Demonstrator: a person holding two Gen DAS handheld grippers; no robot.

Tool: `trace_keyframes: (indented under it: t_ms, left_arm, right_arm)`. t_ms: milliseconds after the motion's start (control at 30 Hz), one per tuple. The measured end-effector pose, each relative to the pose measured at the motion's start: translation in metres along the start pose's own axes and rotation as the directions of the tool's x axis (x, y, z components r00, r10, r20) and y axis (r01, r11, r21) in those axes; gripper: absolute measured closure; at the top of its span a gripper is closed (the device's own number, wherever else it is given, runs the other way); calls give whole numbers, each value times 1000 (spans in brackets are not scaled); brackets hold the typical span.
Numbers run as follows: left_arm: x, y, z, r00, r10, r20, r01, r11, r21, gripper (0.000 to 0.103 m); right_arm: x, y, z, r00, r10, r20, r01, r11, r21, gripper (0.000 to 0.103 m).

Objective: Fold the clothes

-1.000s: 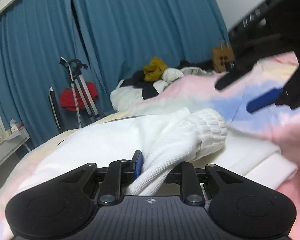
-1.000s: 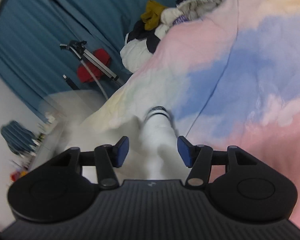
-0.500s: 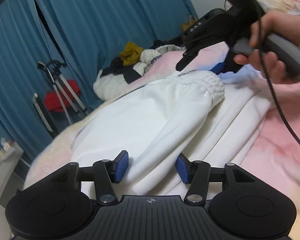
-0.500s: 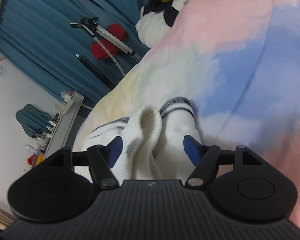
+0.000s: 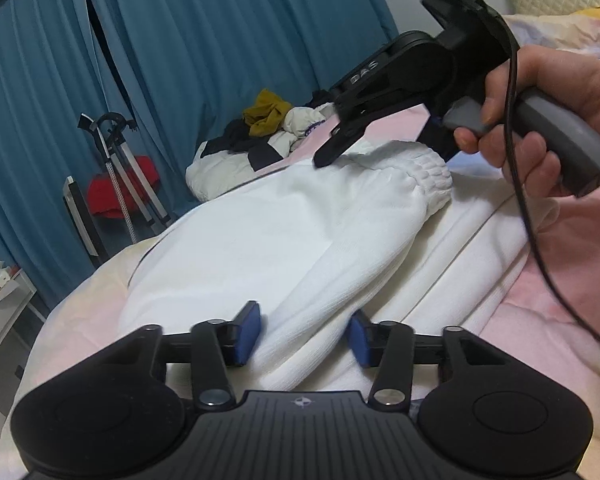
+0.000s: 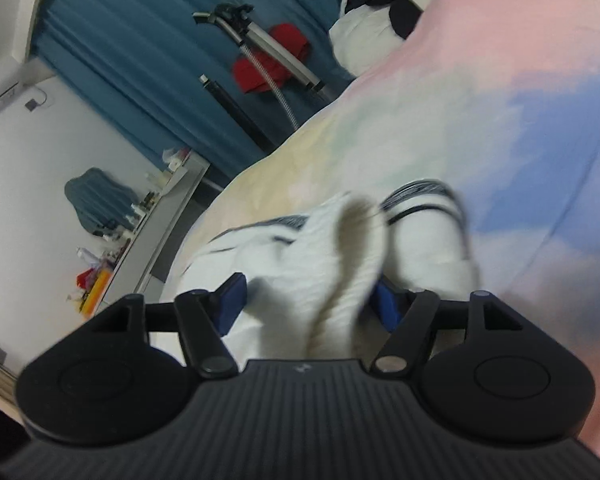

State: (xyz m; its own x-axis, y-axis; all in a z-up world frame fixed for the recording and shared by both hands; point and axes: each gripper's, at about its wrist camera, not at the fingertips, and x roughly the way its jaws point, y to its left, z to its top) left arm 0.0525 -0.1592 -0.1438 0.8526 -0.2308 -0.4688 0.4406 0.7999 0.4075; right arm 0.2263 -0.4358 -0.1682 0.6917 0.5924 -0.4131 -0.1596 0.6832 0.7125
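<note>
A white sweatshirt lies on the pastel bedspread, one sleeve folded across its body, the ribbed cuff at the far end. My left gripper is open, its blue pads either side of the sleeve, not pinching it. My right gripper is open around the ribbed cuff; a dark-striped hem lies beyond. In the left wrist view the right gripper hovers over the cuff, held by a hand.
A pile of clothes sits at the far end of the bed. A tripod with a red item stands by the blue curtains. A cluttered white shelf is at the left.
My left gripper let go of the sleeve and opened, then pulled back. My right gripper came down over the ribbed cuff, jaws still open.
</note>
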Motion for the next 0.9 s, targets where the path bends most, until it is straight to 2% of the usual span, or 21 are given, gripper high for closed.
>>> trace_keyframes:
  t_ms: [33, 67, 100, 133, 200, 233, 300, 400, 467, 533, 600, 667, 800, 900]
  left_arm:
    - [0, 1, 0, 1000, -3, 7, 3, 1000, -7, 68]
    - [0, 2, 1, 1000, -5, 14, 5, 1000, -14, 79]
    - [-2, 2, 3, 1000, -8, 27, 8, 1000, -20, 83]
    - [-3, 3, 4, 999, -11, 41, 12, 1000, -25, 90]
    - [-11, 6, 11, 996, -25, 82, 28, 999, -38, 94]
    - [-16, 9, 15, 993, -9, 115, 16, 998, -62, 94]
    - [-26, 14, 25, 984, -33, 172, 50, 994, -98, 94]
    - [-29, 14, 37, 978, -91, 189, 123, 979, -165, 93]
    - [-26, 7, 38, 973, -136, 185, 164, 976, -144, 92]
    - [-17, -8, 35, 978, -150, 142, 163, 983, -80, 90]
    - [-4, -16, 28, 980, -186, 70, 191, 979, -76, 89]
    - [6, -14, 23, 974, -227, 27, 229, 967, -117, 88]
    - [7, -1, 24, 965, -262, 28, 263, 945, -196, 85]
    - [6, 9, 26, 959, -281, 24, 279, 932, -232, 79]
  right_arm:
    - [2, 6, -2, 1000, -27, 5, 27, 999, -29, 40]
    - [3, 11, -4, 998, -59, 13, 60, 996, -63, 54]
    - [2, 14, -6, 996, -84, 24, 85, 994, -71, 64]
    - [-3, 17, -5, 996, -81, 45, 84, 994, -69, 68]
    - [-16, 23, -4, 994, -63, 93, 70, 996, -64, 77]
    - [-25, 34, -2, 990, -60, 129, 72, 993, -93, 77]
    - [-44, 54, 3, 979, -55, 196, 85, 985, -151, 78]
    - [-67, 62, 10, 966, -78, 247, 127, 974, -188, 79]
    - [-75, 57, 15, 958, -124, 257, 174, 967, -184, 79]
    - [-72, 44, 15, 955, -189, 228, 233, 955, -184, 79]
    - [-57, 25, 11, 952, -269, 147, 292, 942, -167, 78]
    - [-44, 7, 2, 945, -311, 98, 323, 934, -154, 78]
    - [-39, 4, -2, 945, -311, 103, 323, 938, -127, 76]
    - [-47, 9, -8, 945, -307, 112, 320, 939, -126, 72]
